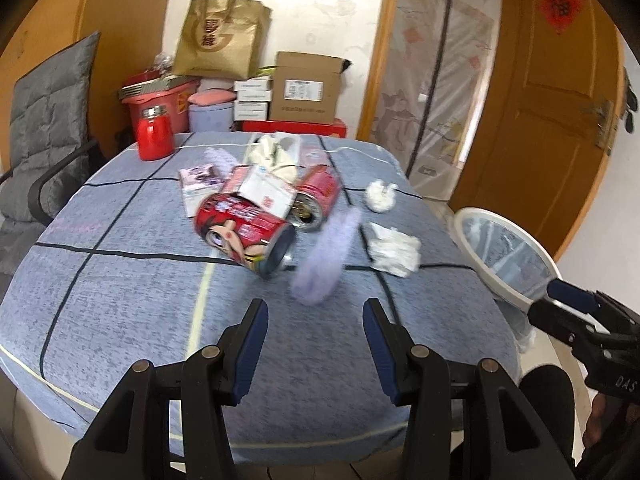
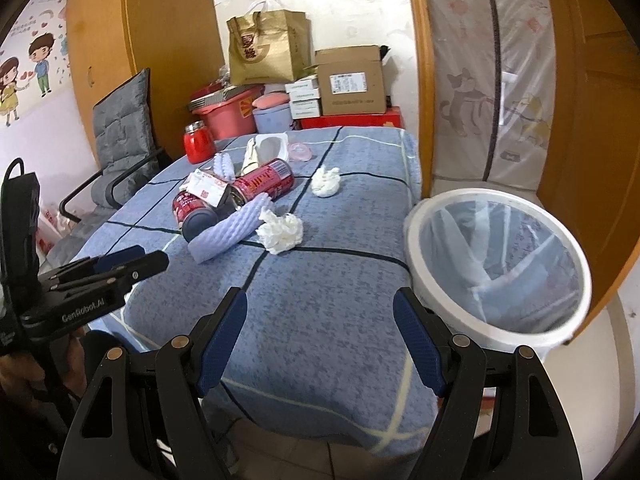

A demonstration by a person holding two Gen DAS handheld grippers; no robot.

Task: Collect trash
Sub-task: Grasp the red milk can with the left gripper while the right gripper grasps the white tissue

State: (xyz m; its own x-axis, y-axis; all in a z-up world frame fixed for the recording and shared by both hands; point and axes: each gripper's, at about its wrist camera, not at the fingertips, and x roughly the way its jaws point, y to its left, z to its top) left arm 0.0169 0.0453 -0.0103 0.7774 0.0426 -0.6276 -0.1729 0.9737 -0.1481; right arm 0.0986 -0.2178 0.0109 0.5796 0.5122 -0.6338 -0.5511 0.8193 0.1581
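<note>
Cans [image 1: 244, 236] beyond jaws, apparently untouched

Left claw [image 1: 316, 312] agape above tablecloth [image 1: 120, 300]; 2 cans [image 1: 244, 232], tissue wads [image 1: 394, 250] beyond.

Left gripper [image 1: 315, 312] held level, jaws apart, right gripper [image 2: 320, 300] likewise spread, nothing held

A table [image 2: 320, 320] fills the frame's centre. Mid-table lie two cans [image 2: 192, 210] [image 2: 264, 186] – a foam sleeve [image 2: 230, 228] before them, crumpled tissue [image 2: 280, 232] at its right. A bin [image 2: 498, 264] stands at the table's right edge – boxes [image 2: 352, 88] behind.
</note>
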